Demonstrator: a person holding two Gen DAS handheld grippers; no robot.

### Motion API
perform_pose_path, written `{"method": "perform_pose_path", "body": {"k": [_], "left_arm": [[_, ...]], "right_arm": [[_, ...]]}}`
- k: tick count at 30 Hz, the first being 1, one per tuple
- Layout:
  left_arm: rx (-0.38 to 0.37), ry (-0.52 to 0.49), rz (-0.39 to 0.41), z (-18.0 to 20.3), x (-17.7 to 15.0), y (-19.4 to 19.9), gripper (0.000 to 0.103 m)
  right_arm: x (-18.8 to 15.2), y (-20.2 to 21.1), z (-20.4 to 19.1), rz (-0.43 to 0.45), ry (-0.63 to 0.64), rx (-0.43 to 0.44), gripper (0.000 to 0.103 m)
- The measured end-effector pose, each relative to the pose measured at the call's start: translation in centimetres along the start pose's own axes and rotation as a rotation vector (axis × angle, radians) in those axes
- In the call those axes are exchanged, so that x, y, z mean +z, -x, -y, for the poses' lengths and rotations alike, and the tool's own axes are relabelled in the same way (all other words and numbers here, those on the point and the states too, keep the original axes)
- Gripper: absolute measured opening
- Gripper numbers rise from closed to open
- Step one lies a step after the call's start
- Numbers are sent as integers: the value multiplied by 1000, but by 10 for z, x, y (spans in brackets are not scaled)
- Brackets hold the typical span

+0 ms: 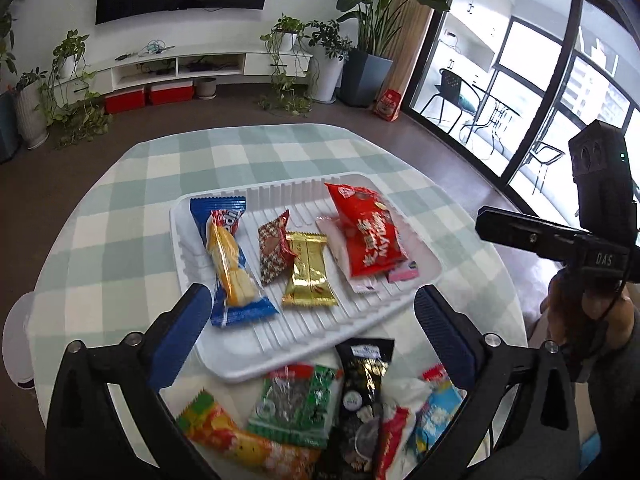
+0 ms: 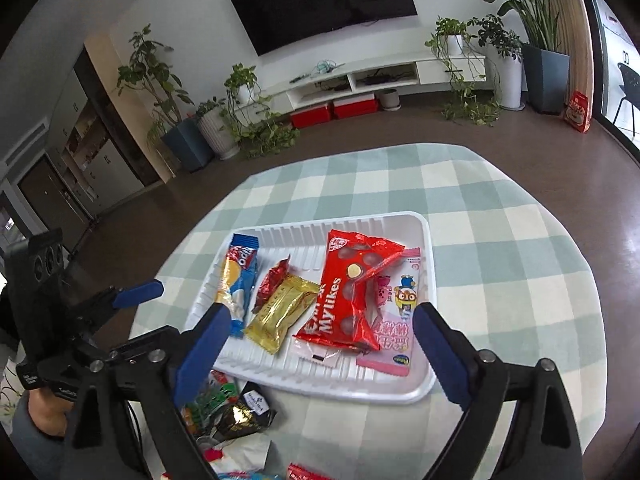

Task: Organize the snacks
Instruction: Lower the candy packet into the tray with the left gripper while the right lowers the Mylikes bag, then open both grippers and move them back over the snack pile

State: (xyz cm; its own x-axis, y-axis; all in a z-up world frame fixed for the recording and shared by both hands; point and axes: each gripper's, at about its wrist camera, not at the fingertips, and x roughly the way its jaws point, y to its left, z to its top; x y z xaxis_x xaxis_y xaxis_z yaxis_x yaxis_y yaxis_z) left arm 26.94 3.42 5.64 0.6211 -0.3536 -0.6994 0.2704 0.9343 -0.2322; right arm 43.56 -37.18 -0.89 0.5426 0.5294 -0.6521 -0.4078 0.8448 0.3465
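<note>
Bright daylight from window [image 1: 532,92]; glare on red snack bag [image 2: 348,292]; strong fisheye bending, dark corners.

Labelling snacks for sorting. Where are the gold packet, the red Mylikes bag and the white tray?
gold packet [image 2: 280,314]: right wrist view, wrapper middle.
red Mylikes bag [image 2: 348,292]: right wrist view, printed front.
white tray [image 1: 304,356]: left wrist view, bare near rim.

Both grippers hover with jaws spread wide and nothing between them. The left gripper [image 1: 312,320] and right gripper [image 2: 322,332] are each gripped by a hand, side by side.
</note>
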Motion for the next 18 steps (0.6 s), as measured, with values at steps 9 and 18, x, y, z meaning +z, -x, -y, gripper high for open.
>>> {"method": "perform_pose_path", "body": {"k": [9,18], "left_arm": [[61,-29,-8,32,-107,55,103],[104,-14,29,43,-178,88,103]], "right_arm": [[-91,77,-10,92,-54,1,102],[-168,68,-62,31,74,-43,94]]}}
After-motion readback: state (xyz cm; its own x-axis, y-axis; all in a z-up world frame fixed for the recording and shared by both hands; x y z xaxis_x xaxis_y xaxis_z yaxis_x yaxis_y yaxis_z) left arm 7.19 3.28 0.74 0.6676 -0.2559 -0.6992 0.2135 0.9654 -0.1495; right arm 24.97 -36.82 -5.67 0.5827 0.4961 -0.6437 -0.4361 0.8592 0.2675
